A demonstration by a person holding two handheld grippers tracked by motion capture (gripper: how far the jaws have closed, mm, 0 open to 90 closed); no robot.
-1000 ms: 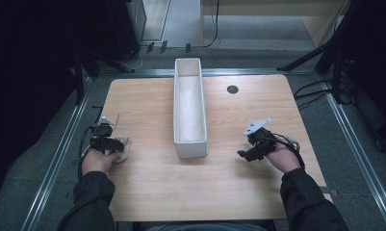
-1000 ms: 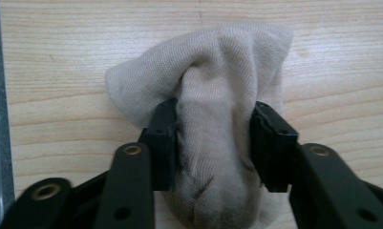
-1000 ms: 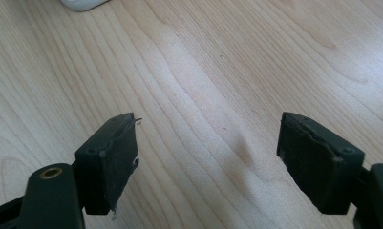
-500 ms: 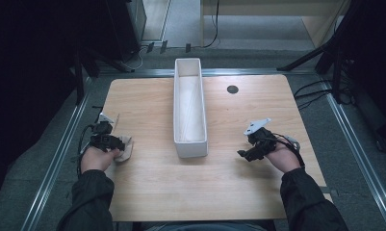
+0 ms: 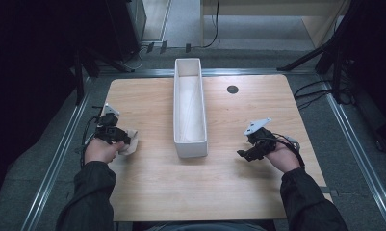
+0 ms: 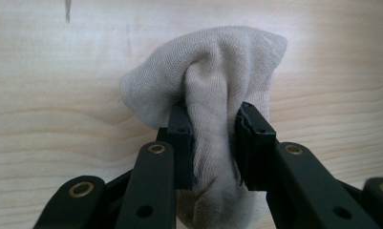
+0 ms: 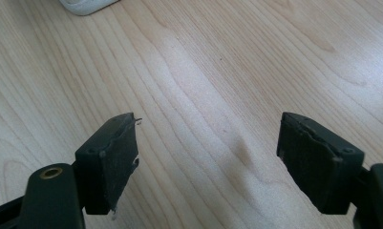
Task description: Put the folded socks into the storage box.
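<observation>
A beige sock is bunched between the two black jaws of my left gripper, whose pads press into its middle fold; the jaws have just been closing on it. In the high view the sock hangs at the left gripper near the table's left edge. My right gripper stands open over bare wood with nothing between its fingers. In the high view the right gripper sits right of the bin's near end.
A long white bin runs down the middle of the wooden table, its near end between the two hands. A small black hole marks the tabletop at the far right. Metal rails and cables lie around the table.
My left hand has lifted slightly and shifted toward the centre, and the sock now sits gathered in its jaws. The right hand has stayed put.
</observation>
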